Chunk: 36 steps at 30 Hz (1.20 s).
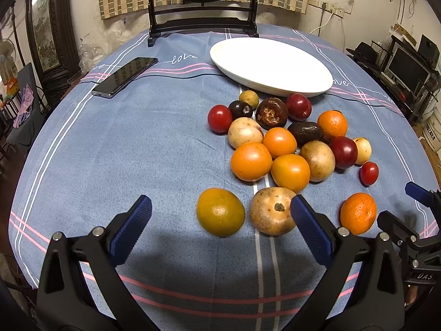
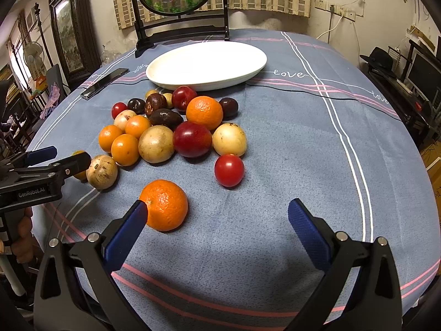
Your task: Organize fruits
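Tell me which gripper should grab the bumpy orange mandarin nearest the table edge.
Right. The open right gripper has the bumpy orange mandarin beside its left finger; the open left gripper faces other fruit.

Sharp, evenly lit, fisheye-bent edges

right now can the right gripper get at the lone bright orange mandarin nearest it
Probably yes: the right gripper is open, the bright orange mandarin sits apart from the pile beside its left finger, nothing blocking.
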{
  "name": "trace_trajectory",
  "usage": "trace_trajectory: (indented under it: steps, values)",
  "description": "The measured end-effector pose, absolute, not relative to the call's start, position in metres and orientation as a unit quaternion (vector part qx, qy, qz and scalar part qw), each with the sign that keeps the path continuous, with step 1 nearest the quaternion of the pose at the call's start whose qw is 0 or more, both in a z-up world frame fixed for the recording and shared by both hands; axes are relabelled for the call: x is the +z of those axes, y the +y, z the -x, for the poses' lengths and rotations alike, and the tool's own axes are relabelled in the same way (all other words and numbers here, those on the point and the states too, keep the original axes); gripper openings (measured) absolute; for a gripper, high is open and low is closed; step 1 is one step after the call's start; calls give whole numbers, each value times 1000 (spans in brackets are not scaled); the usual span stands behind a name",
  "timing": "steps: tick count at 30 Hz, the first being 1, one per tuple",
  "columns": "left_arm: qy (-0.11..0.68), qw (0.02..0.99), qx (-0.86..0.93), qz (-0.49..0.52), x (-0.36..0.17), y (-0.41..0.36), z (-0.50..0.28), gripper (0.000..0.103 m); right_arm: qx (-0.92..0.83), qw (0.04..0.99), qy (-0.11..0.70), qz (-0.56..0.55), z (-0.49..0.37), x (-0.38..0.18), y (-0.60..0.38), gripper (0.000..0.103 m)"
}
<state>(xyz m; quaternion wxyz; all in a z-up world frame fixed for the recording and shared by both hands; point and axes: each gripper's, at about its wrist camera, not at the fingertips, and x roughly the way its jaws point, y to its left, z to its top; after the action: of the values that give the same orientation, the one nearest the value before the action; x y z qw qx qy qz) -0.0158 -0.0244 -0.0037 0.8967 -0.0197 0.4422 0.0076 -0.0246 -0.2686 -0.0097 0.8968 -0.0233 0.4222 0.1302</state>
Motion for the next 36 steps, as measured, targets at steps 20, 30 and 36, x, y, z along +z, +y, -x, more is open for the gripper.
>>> trace_trajectory:
  steps: [20,30,36]
  values:
    - [445,895,9,16,-5,-24,17,101,132,895,424,26,25,-13,-266,102]
    - [446,895,9,15,-5,-25,17,101,133,895,425,27,25,-13,-265,102]
    - [447,894,10,13,-7,-25,17,101,131,895,426,28,25,-13,-264,102]
